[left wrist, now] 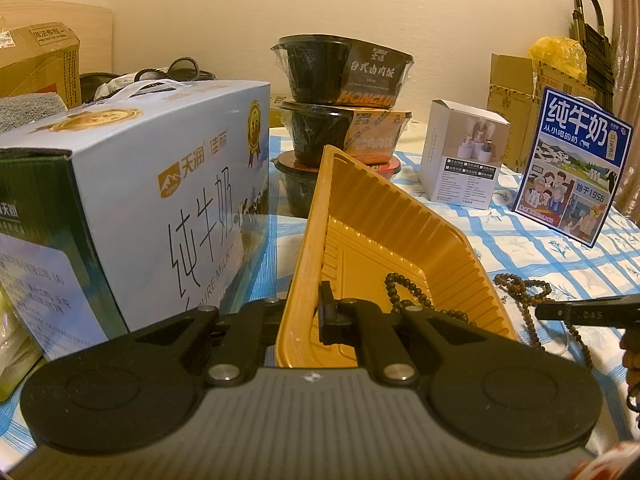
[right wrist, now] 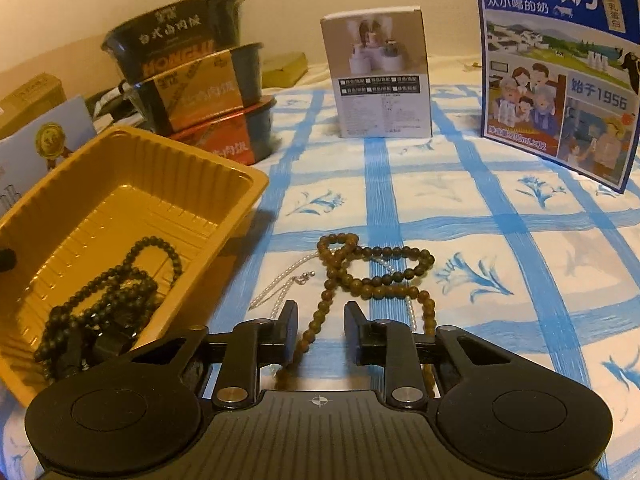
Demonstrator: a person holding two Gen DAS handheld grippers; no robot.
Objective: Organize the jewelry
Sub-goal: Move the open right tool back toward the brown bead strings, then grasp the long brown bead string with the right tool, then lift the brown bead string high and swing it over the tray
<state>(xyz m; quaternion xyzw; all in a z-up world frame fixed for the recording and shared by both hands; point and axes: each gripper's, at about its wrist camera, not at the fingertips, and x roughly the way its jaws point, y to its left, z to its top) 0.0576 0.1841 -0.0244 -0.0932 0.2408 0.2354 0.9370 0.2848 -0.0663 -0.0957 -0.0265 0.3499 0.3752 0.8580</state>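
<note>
Evidently limp and light, the brown bead strand (right wrist: 372,272) lies on the bench between the right claw's (right wrist: 321,330) spread fingers beside the yellow tray (right wrist: 224,168), best pinched mid-loop.

Your left gripper (left wrist: 304,316) hides its left finger behind the yellow tray (left wrist: 400,240) wall; the brown bead strand (right wrist: 372,272) runs under your right gripper (right wrist: 321,332); the blue milk carton (right wrist: 560,72) is cropped at top
</note>
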